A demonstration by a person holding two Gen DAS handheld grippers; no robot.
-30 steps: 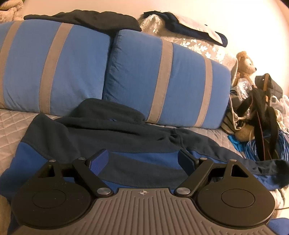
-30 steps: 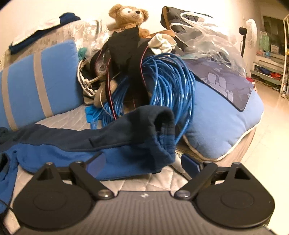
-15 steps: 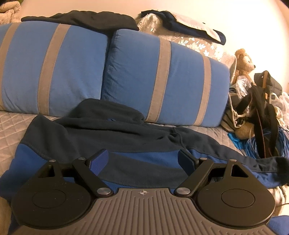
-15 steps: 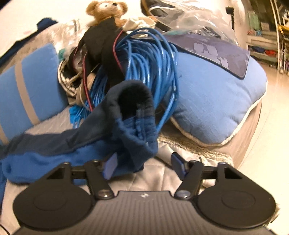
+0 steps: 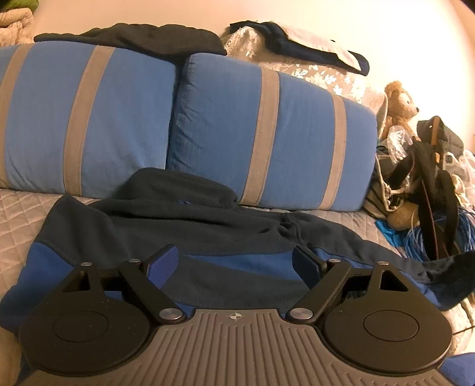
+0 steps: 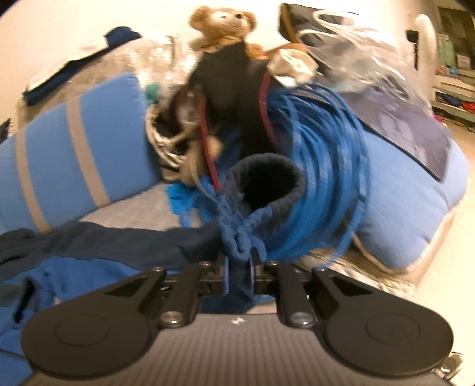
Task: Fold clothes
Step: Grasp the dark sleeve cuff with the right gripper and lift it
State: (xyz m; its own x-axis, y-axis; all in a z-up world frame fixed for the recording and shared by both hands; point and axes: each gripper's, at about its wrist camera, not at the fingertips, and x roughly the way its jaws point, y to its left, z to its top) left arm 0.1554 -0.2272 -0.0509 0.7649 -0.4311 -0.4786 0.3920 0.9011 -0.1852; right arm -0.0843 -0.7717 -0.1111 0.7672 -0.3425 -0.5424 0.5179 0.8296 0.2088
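Closing right gripper (image 6: 237, 274) jaws pinch sleeve cuff (image 6: 261, 193), pointing downward.

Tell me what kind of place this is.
Most likely a bedroom or living room at home. A quilted cover with striped blue cushions lined against the wall, a teddy bear among piled belongings, and a hoodie spread out for folding all point to that.

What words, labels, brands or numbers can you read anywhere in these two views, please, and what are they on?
No readable text in either view.
Left gripper body: only a small crosshair mark, no letters.
Dark cloth on the big blue cushion: pale printed patches, too blurred to read.
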